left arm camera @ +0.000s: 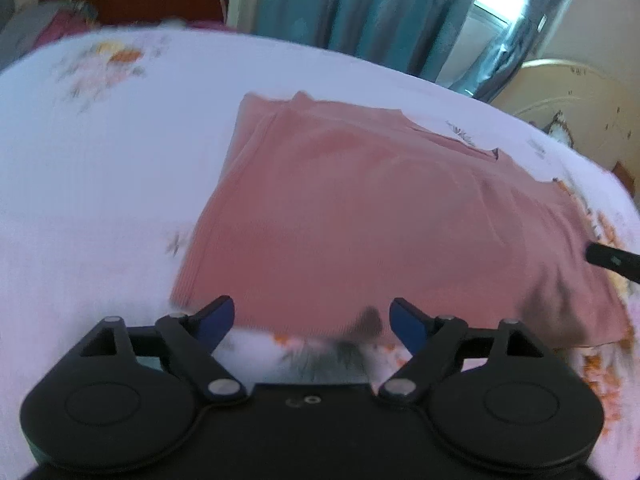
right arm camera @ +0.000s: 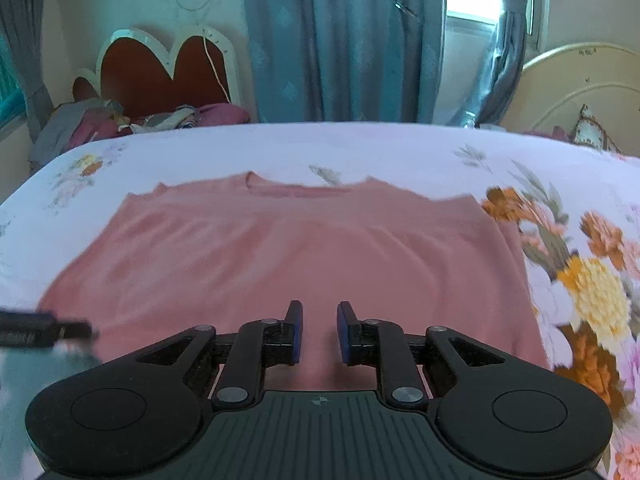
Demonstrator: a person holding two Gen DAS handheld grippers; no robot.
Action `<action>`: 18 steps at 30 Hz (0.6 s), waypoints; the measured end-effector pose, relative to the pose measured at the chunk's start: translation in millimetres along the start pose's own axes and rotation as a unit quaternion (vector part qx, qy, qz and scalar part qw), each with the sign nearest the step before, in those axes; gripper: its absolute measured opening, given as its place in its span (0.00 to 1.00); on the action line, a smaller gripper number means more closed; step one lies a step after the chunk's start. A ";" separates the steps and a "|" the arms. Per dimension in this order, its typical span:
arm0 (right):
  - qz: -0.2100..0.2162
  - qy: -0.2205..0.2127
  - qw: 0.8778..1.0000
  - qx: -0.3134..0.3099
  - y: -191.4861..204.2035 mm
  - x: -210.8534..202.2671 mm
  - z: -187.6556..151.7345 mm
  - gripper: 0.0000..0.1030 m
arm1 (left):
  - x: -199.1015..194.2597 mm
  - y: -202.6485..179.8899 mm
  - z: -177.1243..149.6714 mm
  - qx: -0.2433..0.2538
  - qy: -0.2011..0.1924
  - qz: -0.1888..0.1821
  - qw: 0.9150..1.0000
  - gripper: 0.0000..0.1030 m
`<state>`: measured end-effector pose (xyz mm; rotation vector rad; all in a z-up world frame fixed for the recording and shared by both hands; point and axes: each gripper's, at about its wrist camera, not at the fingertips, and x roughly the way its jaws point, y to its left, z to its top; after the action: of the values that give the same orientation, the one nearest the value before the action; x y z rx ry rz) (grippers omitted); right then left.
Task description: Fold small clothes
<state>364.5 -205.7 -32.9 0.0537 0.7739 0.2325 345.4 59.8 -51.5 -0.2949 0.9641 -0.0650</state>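
A small pink top [left arm camera: 360,216] lies flat on the floral bedsheet [left arm camera: 100,160], neckline at the far side. My left gripper [left arm camera: 312,316] is wide open and empty, hovering at the garment's near hem by its left corner. In the right wrist view the same pink top [right arm camera: 300,248] spreads across the middle. My right gripper [right arm camera: 319,328] hangs just above the near hem, jaws parted by a narrow gap with nothing between them. Each view shows the other gripper's black tip at its edge, in the left wrist view [left arm camera: 612,260] and in the right wrist view [right arm camera: 44,330].
The white sheet has flower prints, dense at the right [right arm camera: 580,280]. Teal curtains [right arm camera: 340,40] and a window hang behind the bed. A red headboard [right arm camera: 160,72] and a pile of clothes [right arm camera: 92,120] sit at the far left. A cream headboard [right arm camera: 580,88] stands at the right.
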 end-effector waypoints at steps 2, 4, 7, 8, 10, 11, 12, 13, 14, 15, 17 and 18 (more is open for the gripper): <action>-0.005 -0.013 1.000 0.003 10.5 6.6 3.6 0.75 | -2.3 11.7 -6.4 -0.033 0.017 -0.015 0.999 0.84; -0.009 -0.017 1.000 -0.005 24.7 16.3 3.9 0.75 | -2.4 23.3 -13.7 -0.068 0.030 -0.032 0.997 0.83; -0.010 -0.007 1.000 0.001 35.9 34.6 0.9 0.75 | -5.2 32.8 -22.0 -0.095 0.018 -0.057 0.994 0.82; -0.013 -0.006 1.000 0.002 37.9 39.0 0.3 0.75 | -5.0 34.4 -22.8 -0.100 0.018 -0.062 0.993 0.82; -0.020 -0.012 1.000 0.007 40.3 44.8 1.2 0.74 | -2.2 40.0 -24.8 -0.127 0.014 -0.085 0.988 0.82; -0.024 -0.016 1.000 0.008 40.9 46.9 2.5 0.69 | -0.5 42.8 -24.7 -0.143 0.012 -0.097 0.985 0.83; -0.027 -0.017 0.999 0.009 41.4 49.8 4.1 0.61 | 2.8 45.7 -23.8 -0.156 0.006 -0.106 0.982 0.83; -0.030 -0.017 0.999 0.012 41.7 54.1 4.8 0.60 | 7.2 48.4 -22.2 -0.170 -0.004 -0.116 0.978 0.85; -0.032 -0.016 0.999 0.013 41.6 58.0 4.6 0.60 | 11.1 50.5 -20.8 -0.181 -0.012 -0.124 0.976 0.87; -0.037 -0.012 0.999 0.012 42.1 63.6 2.8 0.60 | 15.6 51.5 -17.3 -0.191 -0.019 -0.130 0.973 0.87; -0.040 0.007 0.999 0.008 41.4 75.4 -4.4 0.60 | 23.7 50.8 -11.7 -0.203 -0.034 -0.137 0.969 0.88; -0.042 0.021 0.999 0.003 40.5 83.2 -10.7 0.56 | 28.5 51.0 -9.1 -0.211 -0.041 -0.142 0.966 0.88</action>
<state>406.9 -147.7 -92.2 0.0217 0.8161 0.1518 350.3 101.4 -93.2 -0.8227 0.8427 -0.1081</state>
